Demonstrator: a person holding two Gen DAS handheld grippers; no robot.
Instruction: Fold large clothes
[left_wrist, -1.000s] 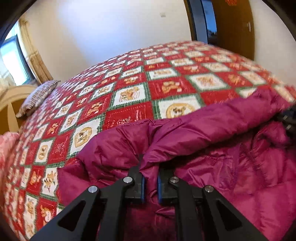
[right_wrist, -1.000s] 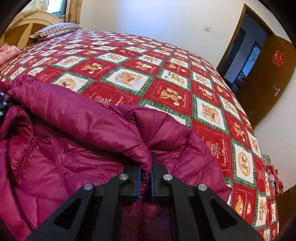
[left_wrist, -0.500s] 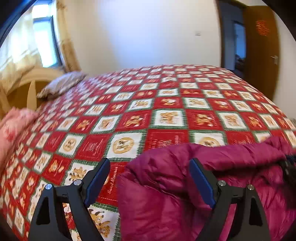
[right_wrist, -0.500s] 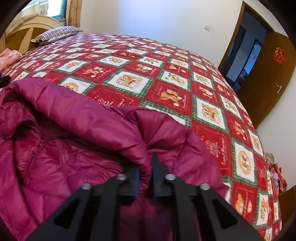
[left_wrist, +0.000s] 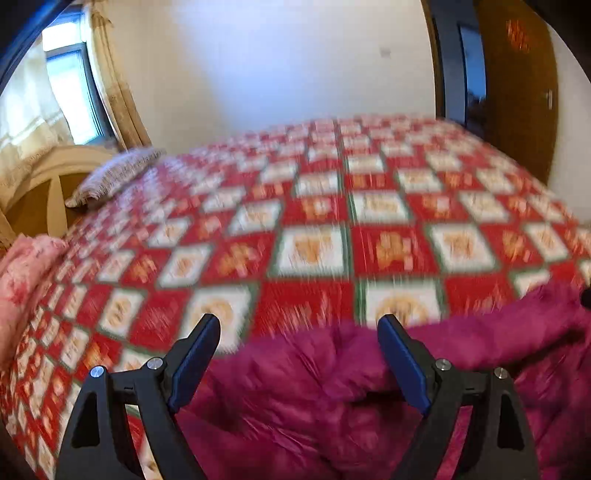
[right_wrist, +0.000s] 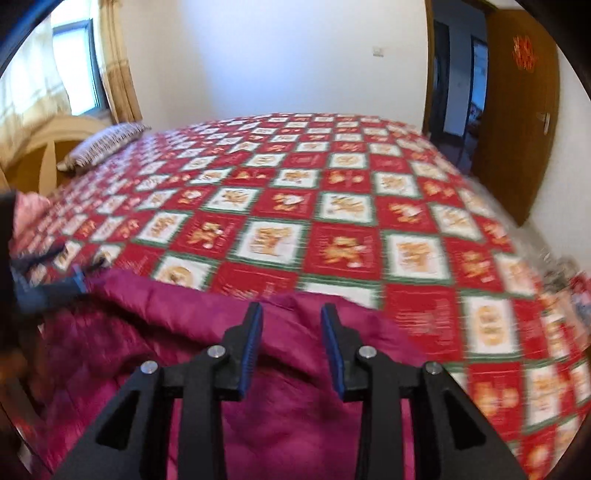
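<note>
A magenta puffer jacket (left_wrist: 332, 387) lies on the bed with its folded edge toward the far side; it also shows in the right wrist view (right_wrist: 192, 354). My left gripper (left_wrist: 299, 343) is wide open and empty above the jacket's left end. My right gripper (right_wrist: 291, 325) is open and empty above the jacket's right end. The left gripper also shows at the left edge of the right wrist view (right_wrist: 74, 280). Both views are motion-blurred.
A red, white and green patterned bedspread (right_wrist: 332, 206) covers the bed. A striped pillow (right_wrist: 103, 144) lies by the wooden headboard (left_wrist: 40, 184) at far left. Pink fabric (left_wrist: 22, 280) lies at the left edge. An open brown door (right_wrist: 517, 110) stands at far right.
Both grippers have let go of the jacket's fold, the left first, then the right. Both have opened and lifted back, and the jacket lies folded on the bed.
</note>
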